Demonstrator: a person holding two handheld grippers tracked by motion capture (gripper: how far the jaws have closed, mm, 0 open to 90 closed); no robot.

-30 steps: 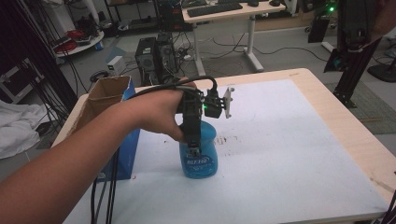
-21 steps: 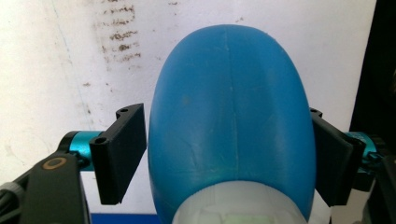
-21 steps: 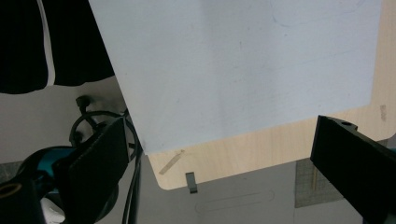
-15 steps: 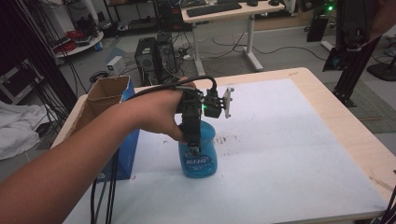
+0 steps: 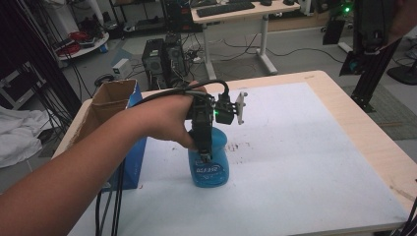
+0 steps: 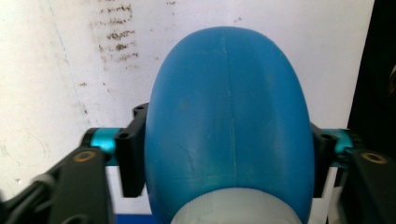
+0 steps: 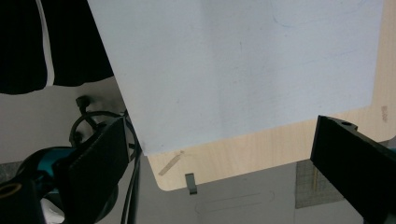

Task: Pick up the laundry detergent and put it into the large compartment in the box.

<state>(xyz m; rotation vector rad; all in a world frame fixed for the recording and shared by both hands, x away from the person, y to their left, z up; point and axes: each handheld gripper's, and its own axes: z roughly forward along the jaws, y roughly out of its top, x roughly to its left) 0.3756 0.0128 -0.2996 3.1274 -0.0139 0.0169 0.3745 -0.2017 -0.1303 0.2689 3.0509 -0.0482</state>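
Gripping the blue bottle [image 5: 208, 164] from above, your left gripper [image 5: 202, 147] has its jaws pressed against the bottle's two sides; in the left gripper view the black pads [image 6: 132, 149] sit tight on either flank of the rounded blue body [image 6: 229, 121]. Taking that bottle as the landmark: it stands upright on the white mat [image 5: 305, 162], toward the mat's left half, with a white label facing you.

Just left of the bottle stands a blue box [image 5: 132, 162], and behind that box an open cardboard carton [image 5: 110, 101] at the table's left edge. Your left hand [image 5: 164, 118] and forearm reach over both of these to the bottle, and black cables [image 5: 110, 211] hang down beside the box. Directly beyond the bottle, dark smudges [image 5: 238, 146] mark the mat. Right of the bottle the mat lies bare out to the wooden table [image 5: 364, 132] edge.

Your right gripper [image 7: 219, 158] hangs with its jaws spread wide and nothing between them, looking down at a corner of the white mat [image 7: 243, 60] and the rounded wooden table corner [image 7: 224, 158].
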